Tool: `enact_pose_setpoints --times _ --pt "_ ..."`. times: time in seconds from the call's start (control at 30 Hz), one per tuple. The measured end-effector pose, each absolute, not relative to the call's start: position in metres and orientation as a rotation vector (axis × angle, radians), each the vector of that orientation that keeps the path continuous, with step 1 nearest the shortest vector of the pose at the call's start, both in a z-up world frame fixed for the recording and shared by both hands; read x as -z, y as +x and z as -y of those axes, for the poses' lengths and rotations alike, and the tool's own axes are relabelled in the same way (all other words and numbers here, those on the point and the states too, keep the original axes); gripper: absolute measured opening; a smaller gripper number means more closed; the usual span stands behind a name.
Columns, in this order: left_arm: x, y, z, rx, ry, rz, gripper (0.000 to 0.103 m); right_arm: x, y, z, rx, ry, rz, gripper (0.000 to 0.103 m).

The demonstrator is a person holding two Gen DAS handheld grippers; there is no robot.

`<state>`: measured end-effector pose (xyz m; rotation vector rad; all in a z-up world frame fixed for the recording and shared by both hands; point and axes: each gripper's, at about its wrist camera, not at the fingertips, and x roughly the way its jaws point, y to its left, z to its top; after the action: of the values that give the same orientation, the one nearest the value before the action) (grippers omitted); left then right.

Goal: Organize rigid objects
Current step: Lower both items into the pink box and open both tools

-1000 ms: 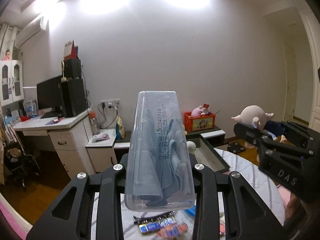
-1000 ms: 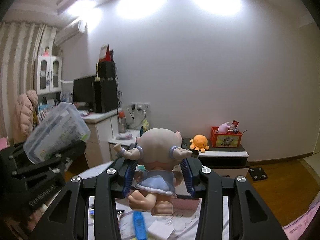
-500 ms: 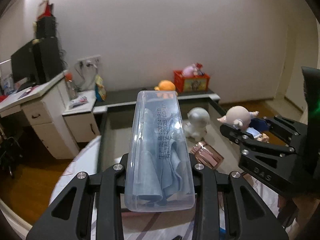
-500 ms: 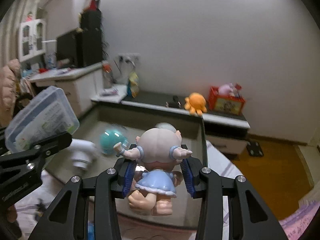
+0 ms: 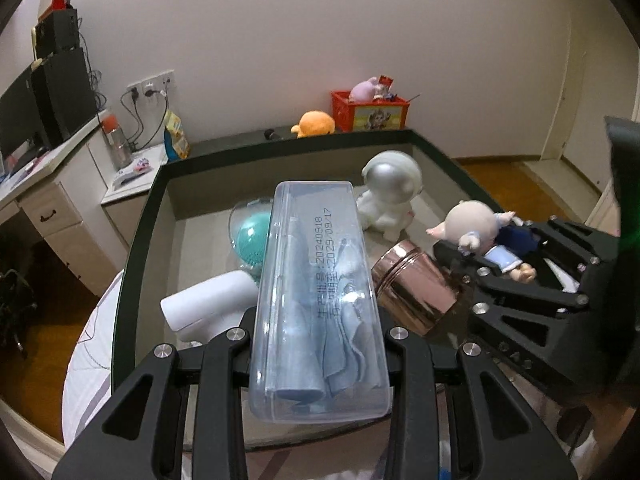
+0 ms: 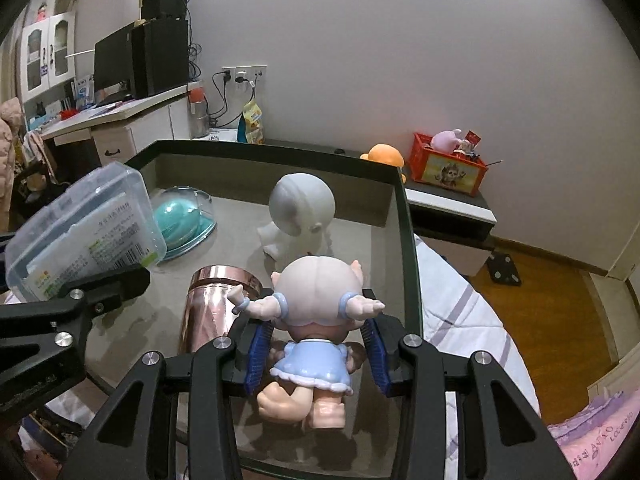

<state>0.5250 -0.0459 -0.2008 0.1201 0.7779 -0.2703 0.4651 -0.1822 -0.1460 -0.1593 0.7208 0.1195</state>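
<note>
A dark-rimmed tray [image 6: 408,216] is sitting ahead of the tongs; it is carrying an astronaut figure [image 6: 300,212], a copper jar [image 6: 212,312], a teal dome [image 6: 180,216] and a white device [image 5: 208,308].

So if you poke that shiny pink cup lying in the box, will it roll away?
Probably yes. The shiny pink cup is round and lies on its side on the box's flat floor, so a sideways nudge would likely roll it. Its mirror-like surface looks smooth, so it may be slippery to grab. It looks like stiff metal, unlikely to bend.
</note>
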Motion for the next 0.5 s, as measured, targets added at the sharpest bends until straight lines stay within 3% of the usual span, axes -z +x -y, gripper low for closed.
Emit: enact_pose_setpoints --times 0.1,0.2,0.23,0.3,0.33,0.5 --pt "0.206 0.525 0.040 0.254 0.115 -0.795 0.033 0.148 0.467 0.181 -0.134 -0.148 -0.738 0.044" --pt "0.203 0.521 0.036 0.251 0.090 -0.787 0.050 0.149 0.465 0.178 -0.139 -0.155 -0.741 0.047" --pt "0.201 0.518 0.035 0.250 0.085 -0.781 0.058 0.148 0.463 0.178 -0.140 -0.147 -0.743 0.053" --pt "0.195 0.511 0.034 0.237 0.099 -0.763 0.061 0.143 0.456 0.180 -0.134 -0.137 -0.722 0.067" --pt "0.192 0.508 0.032 0.235 0.096 -0.756 0.065 0.137 0.450 0.182 -0.126 -0.133 -0.697 0.079" --pt "0.160 0.472 0.016 0.202 0.047 -0.658 0.077 0.107 0.420 0.190 -0.133 -0.084 -0.622 0.081"
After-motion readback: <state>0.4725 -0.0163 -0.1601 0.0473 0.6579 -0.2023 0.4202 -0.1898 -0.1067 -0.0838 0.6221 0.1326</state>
